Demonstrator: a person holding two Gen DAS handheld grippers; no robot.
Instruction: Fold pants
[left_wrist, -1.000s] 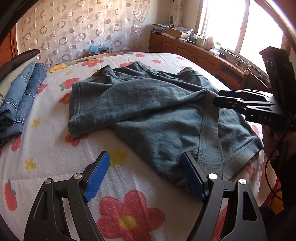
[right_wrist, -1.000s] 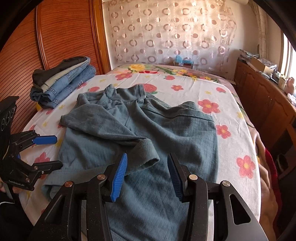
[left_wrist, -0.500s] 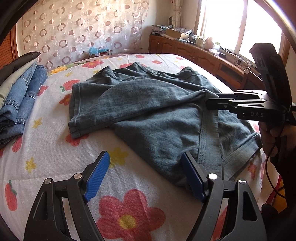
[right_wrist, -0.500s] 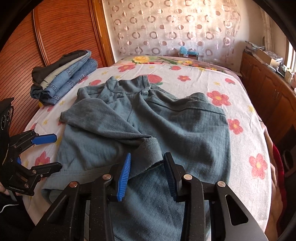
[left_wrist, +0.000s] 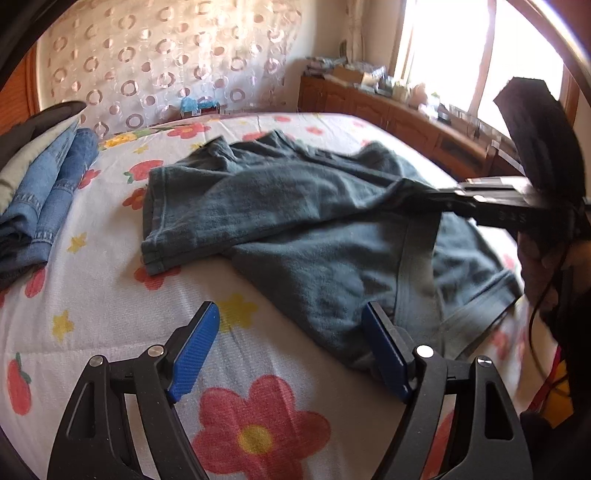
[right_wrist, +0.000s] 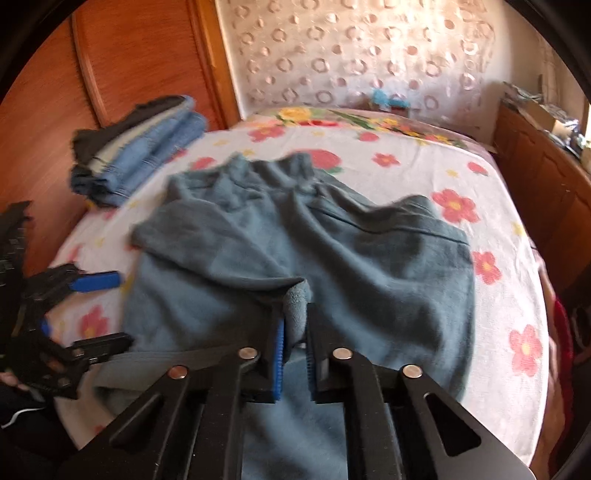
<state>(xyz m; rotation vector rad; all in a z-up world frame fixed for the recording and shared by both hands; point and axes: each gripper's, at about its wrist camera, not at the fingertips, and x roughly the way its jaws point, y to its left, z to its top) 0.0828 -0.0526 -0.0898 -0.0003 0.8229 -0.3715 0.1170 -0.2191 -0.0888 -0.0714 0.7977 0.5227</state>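
One hand-held gripper (right_wrist: 295, 332) pinching pants (right_wrist: 369, 266), blurred

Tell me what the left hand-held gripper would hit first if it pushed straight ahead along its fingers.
Probably the flowered bedspread: the left hand-held gripper stands open and points down at bare cover. The near edge of the teal pants lies at its right finger, so that finger may catch cloth; depth is unclear.

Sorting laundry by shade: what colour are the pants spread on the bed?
The soft fleecy pants are a dusty teal blue-grey, clearest in the right wrist view.
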